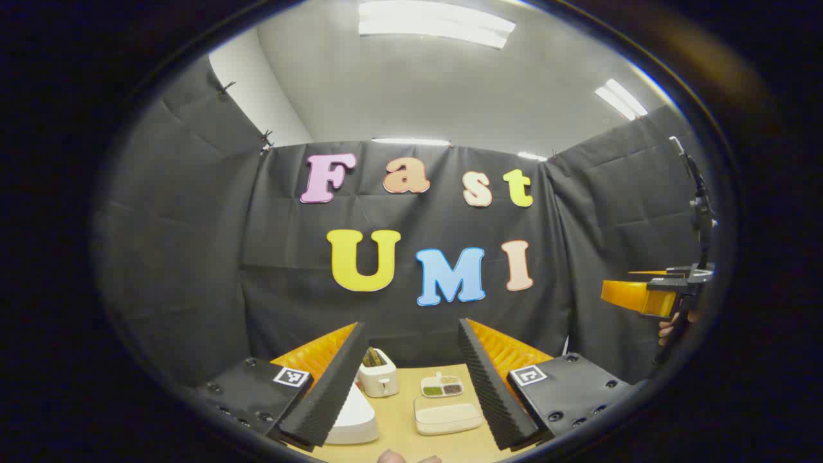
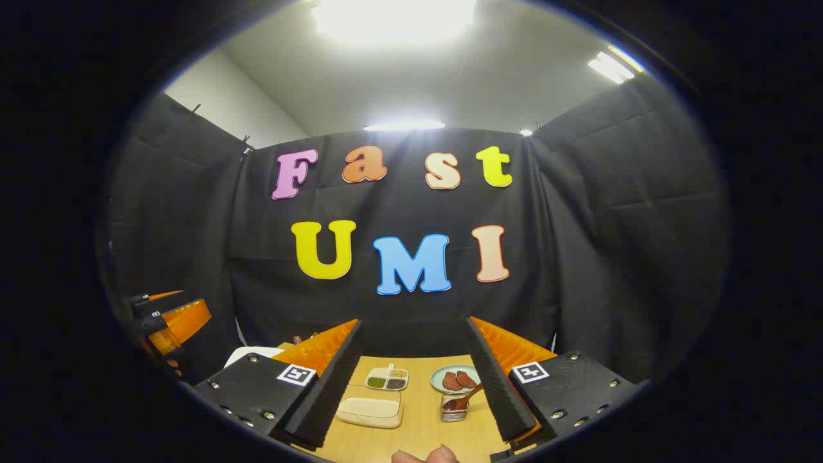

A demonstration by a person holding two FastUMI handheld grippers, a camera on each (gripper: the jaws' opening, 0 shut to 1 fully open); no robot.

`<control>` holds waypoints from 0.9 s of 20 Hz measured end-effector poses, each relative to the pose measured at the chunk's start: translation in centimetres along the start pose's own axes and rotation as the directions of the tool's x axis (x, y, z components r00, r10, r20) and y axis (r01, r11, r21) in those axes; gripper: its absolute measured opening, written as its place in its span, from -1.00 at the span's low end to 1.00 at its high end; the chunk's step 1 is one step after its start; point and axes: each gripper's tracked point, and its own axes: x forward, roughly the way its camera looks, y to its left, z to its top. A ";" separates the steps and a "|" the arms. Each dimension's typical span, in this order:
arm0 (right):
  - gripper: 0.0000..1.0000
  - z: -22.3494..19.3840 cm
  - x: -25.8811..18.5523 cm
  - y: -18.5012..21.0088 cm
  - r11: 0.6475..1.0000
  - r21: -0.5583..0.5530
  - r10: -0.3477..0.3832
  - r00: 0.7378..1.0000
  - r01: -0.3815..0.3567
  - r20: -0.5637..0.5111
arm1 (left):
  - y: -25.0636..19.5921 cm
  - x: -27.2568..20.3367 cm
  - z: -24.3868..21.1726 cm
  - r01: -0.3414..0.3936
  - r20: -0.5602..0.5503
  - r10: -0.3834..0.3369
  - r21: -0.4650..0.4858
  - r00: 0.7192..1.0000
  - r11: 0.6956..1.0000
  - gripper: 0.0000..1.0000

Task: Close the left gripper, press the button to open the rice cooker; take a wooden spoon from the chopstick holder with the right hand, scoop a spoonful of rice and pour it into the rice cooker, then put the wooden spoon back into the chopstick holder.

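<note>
Nothing of the task looks begun: this reads as the start, before the first step of closing the left gripper (image 1: 411, 379) and pressing the cooker's button. In the left gripper view its fingers stand wide apart at the bottom of the frame, holding nothing, and aim level at the booth wall rather than down at the table (image 1: 398, 418). The white rounded body at lower left, partly hidden behind the left finger, is probably the rice cooker (image 1: 353, 418), its lid down as far as can be told. Next the jaws need to close, and the hand must tip down and toward that body to reach its button, which I cannot make out.

In the right gripper view, the right gripper (image 2: 411, 376) is likewise wide and empty, held level above the table. The spoon (image 2: 466, 397) leans in the holder (image 2: 454, 411) at lower centre right, just beside the right finger. The flat white tray (image 2: 371, 411) at lower centre may hold the rice.

The other gripper shows far off at each view's edge.
</note>
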 end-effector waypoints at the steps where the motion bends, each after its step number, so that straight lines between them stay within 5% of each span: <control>1: 0.90 -0.1 0.0 0.2 1.000 -0.008 0.003 1.000 -0.003 0.001 | 0.2 0.0 -0.1 -0.002 -0.001 0.002 0.001 1.000 1.000 0.90; 18: 0.90 -1.7 0.9 1.1 0.999 -0.019 0.041 0.998 -0.042 -0.046 | 1.4 0.0 -2.4 -0.031 -0.052 0.028 -0.049 0.998 0.998 0.90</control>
